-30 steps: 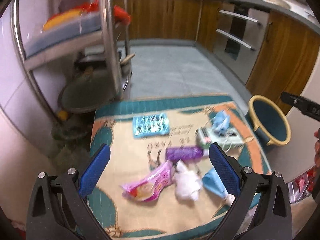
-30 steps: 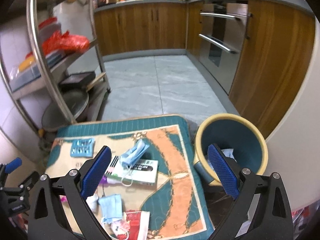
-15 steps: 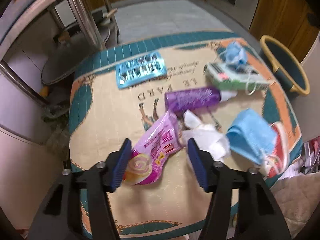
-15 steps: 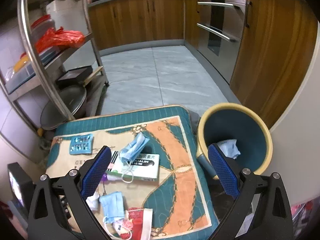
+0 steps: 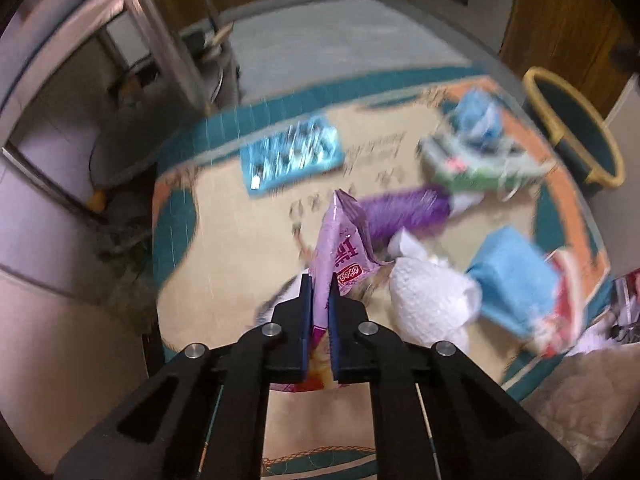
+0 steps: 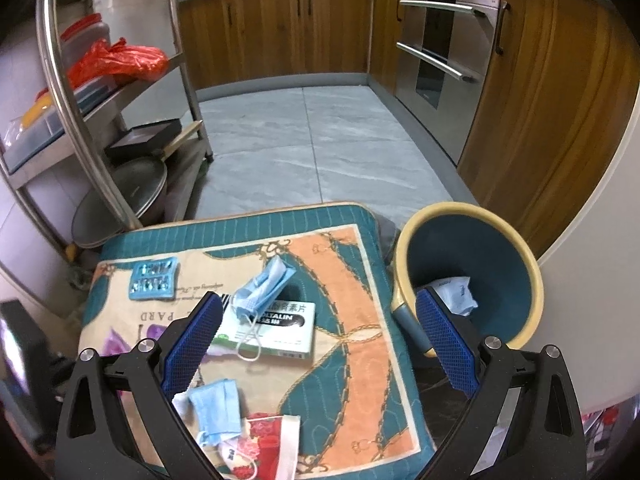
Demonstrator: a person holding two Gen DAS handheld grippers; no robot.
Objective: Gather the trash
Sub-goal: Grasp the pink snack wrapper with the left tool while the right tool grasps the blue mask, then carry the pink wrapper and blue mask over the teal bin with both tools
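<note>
Left wrist view, blurred: my left fingers (image 5: 319,294) are clamped on the pink wrapper (image 5: 340,248), which stands up between them above the cushion (image 5: 224,240). Just right of it lie a white tissue (image 5: 430,300) and a blue mask (image 5: 514,280); behind it a purple tube (image 5: 404,212), farther back a blister pack (image 5: 290,156). The bin (image 5: 576,120) stands off the cushion's right edge. In the right wrist view my right fingers (image 6: 318,334) are wide apart and hold nothing, hovering over the cushion's near right part and the bin (image 6: 470,268), which has white paper (image 6: 456,294) inside. A second mask (image 6: 264,284) rests on a medicine box (image 6: 280,330) between them, and a red packet (image 6: 266,440) lies at the near edge.
</note>
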